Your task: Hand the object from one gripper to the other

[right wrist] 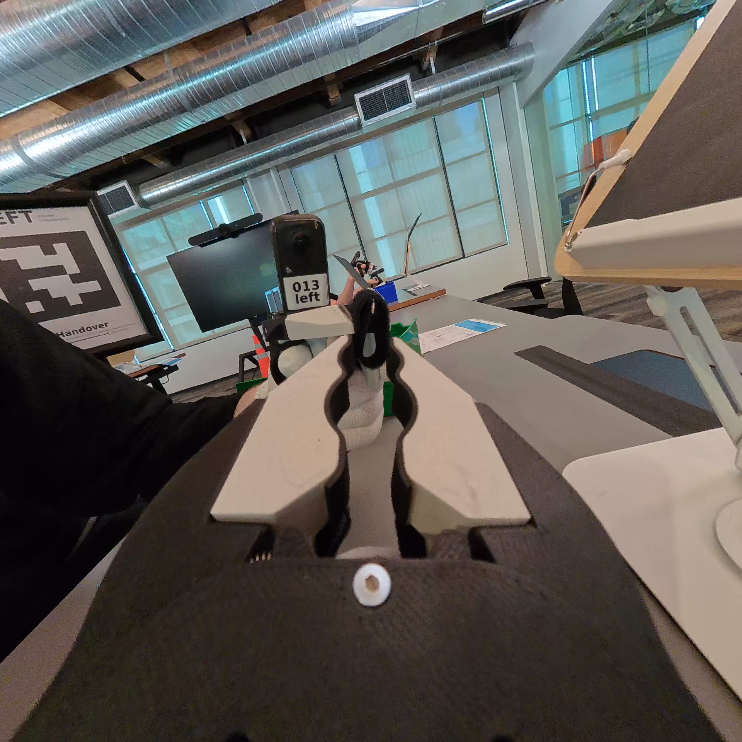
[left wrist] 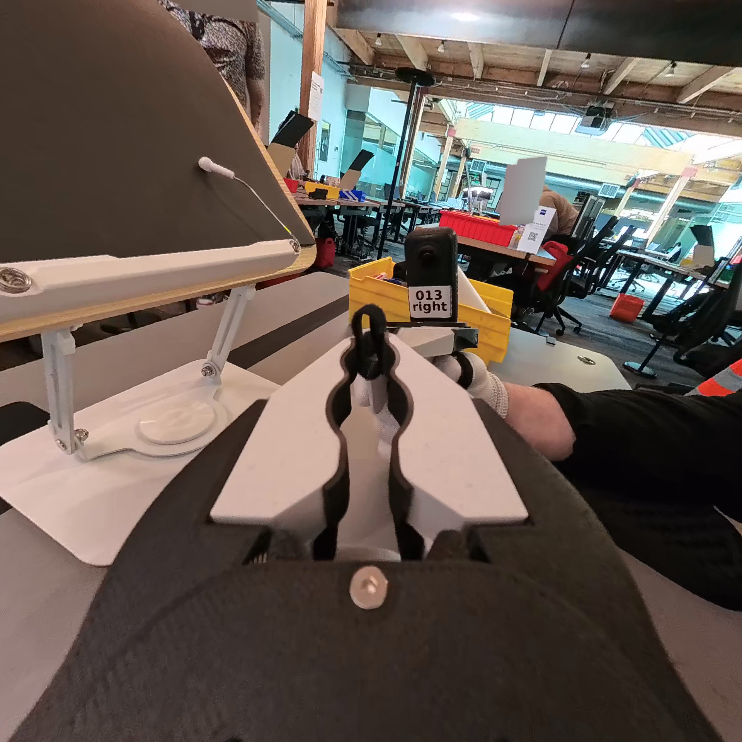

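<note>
1. Left gripper (left wrist: 369, 353) raised above the grey table (left wrist: 281, 321), fingertips pinched on a black loop (left wrist: 367, 321), apparently a fabric strap.
2. Right gripper (right wrist: 369, 353) meeting it tip to tip from the opposite side, clamped on the same black loop (right wrist: 369, 321).
3. Loop upright, held in mid-air between both tips, just in front of the yellow bin (left wrist: 486, 321).
4. Gloved right hand (left wrist: 478, 377) under the far gripper, black sleeve (left wrist: 642, 441) reaching across the table.
</note>
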`<state>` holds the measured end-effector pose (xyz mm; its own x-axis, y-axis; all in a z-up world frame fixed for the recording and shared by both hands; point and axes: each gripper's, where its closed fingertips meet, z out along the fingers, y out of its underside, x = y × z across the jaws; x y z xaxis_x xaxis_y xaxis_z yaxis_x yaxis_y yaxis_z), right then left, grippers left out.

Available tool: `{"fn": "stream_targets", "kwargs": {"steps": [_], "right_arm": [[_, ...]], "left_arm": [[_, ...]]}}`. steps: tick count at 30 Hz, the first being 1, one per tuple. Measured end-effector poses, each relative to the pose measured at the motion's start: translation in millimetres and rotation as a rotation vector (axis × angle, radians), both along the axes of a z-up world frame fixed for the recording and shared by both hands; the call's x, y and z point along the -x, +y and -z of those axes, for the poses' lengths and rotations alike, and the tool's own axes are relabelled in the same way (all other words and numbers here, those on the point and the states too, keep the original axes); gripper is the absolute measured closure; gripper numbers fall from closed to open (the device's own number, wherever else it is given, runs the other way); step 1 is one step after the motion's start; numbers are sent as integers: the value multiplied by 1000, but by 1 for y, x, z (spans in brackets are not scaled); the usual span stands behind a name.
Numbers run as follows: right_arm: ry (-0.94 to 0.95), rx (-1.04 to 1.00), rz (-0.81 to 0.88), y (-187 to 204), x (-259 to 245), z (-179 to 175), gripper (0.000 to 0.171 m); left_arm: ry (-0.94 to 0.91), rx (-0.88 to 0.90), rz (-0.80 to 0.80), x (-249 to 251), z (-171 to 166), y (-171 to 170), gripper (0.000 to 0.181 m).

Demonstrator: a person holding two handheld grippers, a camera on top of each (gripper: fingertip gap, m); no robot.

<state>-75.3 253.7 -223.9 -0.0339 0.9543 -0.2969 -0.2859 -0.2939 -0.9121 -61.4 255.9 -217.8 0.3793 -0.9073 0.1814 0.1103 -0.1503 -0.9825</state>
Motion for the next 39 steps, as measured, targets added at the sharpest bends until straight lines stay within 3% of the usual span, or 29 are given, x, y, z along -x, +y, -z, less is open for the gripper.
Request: {"fn": "stream_targets", "kwargs": {"steps": [22, 30, 35, 39], "right_arm": [[-119, -159, 115, 2, 4, 8, 164], [-134, -181, 139, 4, 4, 9, 164], [-136, -193, 166, 6, 4, 8, 155], [-230, -353, 338, 15, 3, 9, 126]], "left_arm": [[52, -56, -79, 11, 0, 10, 159], [64, -64, -79, 9, 0, 9, 171], [47, -17, -67, 10, -2, 10, 176], [69, 123, -92, 24, 7, 24, 177]]}}
